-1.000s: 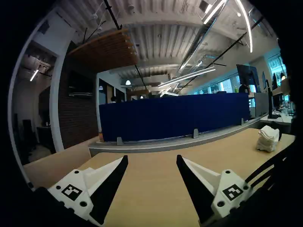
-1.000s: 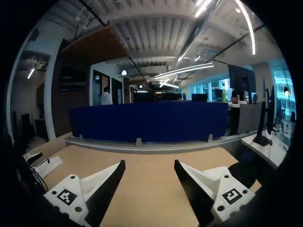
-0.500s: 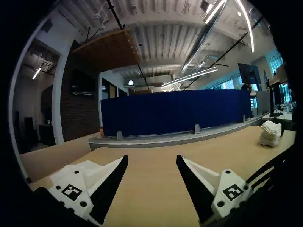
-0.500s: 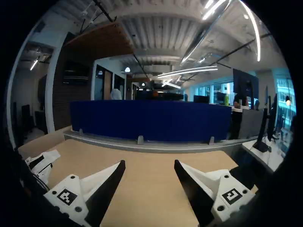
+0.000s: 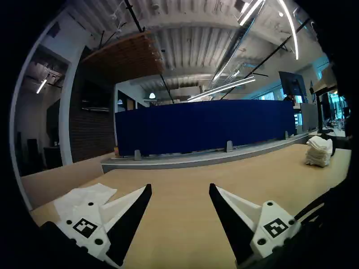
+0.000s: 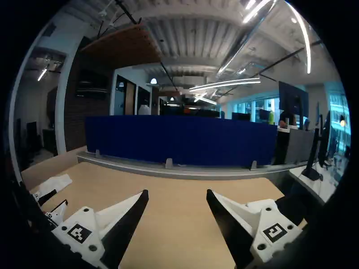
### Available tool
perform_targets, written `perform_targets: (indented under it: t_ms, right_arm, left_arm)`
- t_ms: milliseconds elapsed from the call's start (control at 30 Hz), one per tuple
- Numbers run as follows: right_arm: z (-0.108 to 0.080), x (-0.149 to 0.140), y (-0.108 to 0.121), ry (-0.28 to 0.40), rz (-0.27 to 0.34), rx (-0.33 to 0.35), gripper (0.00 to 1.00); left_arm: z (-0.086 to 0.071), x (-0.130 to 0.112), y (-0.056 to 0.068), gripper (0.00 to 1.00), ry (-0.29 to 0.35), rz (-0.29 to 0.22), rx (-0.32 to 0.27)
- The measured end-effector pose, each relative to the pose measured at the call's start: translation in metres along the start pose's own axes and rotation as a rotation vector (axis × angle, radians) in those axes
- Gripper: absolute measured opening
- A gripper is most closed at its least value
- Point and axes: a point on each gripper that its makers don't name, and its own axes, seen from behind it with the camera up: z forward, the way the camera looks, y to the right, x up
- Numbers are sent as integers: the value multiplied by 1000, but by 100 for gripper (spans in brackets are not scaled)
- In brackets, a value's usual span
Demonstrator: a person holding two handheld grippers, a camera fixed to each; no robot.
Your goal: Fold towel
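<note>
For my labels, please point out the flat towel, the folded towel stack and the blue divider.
flat towel point(image 5: 85, 196), left gripper view, middle.
folded towel stack point(image 5: 318, 152), left gripper view, front side.
blue divider point(image 5: 202, 127), left gripper view, panel centre.

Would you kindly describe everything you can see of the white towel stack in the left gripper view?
The towel stack is white, soft-looking cloth, folded into several layers and piled fairly neatly. It rests on the light wooden table, far off to the right near its edge. Only the table seems to touch it.

wood desk point(image 5: 188, 210); blue partition point(image 5: 202, 125); ribbed ceiling point(image 5: 197, 45); strip lights point(image 5: 291, 27); windows point(image 6: 339, 105)
</note>
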Motion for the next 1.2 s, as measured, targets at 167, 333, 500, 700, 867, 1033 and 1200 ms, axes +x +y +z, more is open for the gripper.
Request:
perform_targets:
  t_ms: [167, 333, 500, 700, 867, 1033, 1200]
  right_arm:
    - [0, 1, -1, -1, -2, 3, 100]
    - [0, 3, 3, 4, 3, -1, 100]
    - [0, 4, 8, 5, 6, -5, 100]
    - [-2, 5, 14, 10, 5, -5, 100]
    - [-4, 11, 22, 29, 15, -13, 100]
    - [-8, 24, 31, 61, 38, -20, 100]
    - [-12, 31, 44, 96, 41, -42, 100]
  left_arm:
    - [1, -3, -2, 95, -7, -30, -3]
    - [2, -6, -9, 95, -8, -61, 3]
    - [3, -8, -11, 95, -9, -76, 0]
    - [3, -9, -11, 95, -9, -78, -5]
    - [2, -9, -12, 95, -10, -78, -4]
    - [1, -8, -11, 95, -9, -78, -4]
    - [1, -8, -11, 95, -9, -78, -4]
